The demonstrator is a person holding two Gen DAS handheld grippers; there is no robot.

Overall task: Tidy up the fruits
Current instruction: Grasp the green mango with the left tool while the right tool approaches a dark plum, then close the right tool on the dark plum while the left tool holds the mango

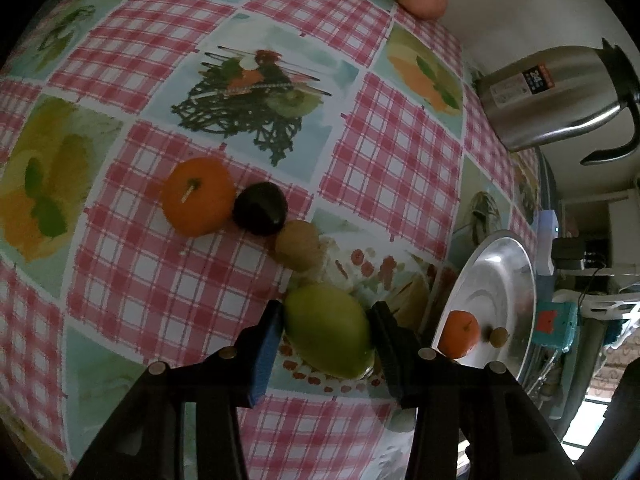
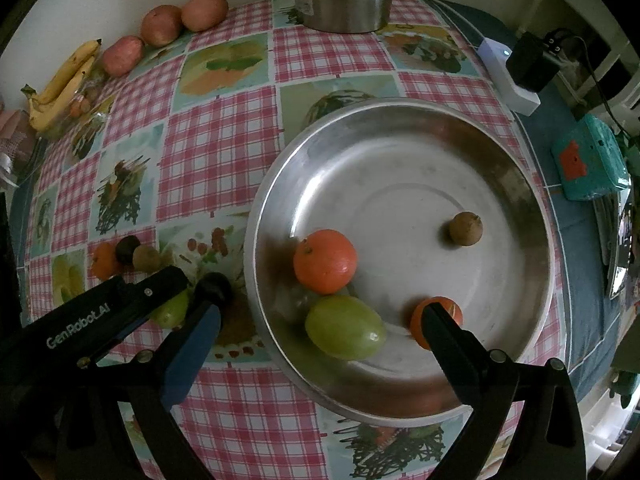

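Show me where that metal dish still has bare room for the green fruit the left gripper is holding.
The metal dish is bare across its far half, from the rim down to the small brown fruit. Its near side is crowded: an orange, a green fruit and a second orange lie there.

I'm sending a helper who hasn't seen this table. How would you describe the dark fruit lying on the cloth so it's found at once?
Start at the big metal bowl on the checked tablecloth. On the cloth beside it lies a short row of three fruits. The dark fruit is the middle one, touching the orange and the brown fruit; it alone is nearly black.
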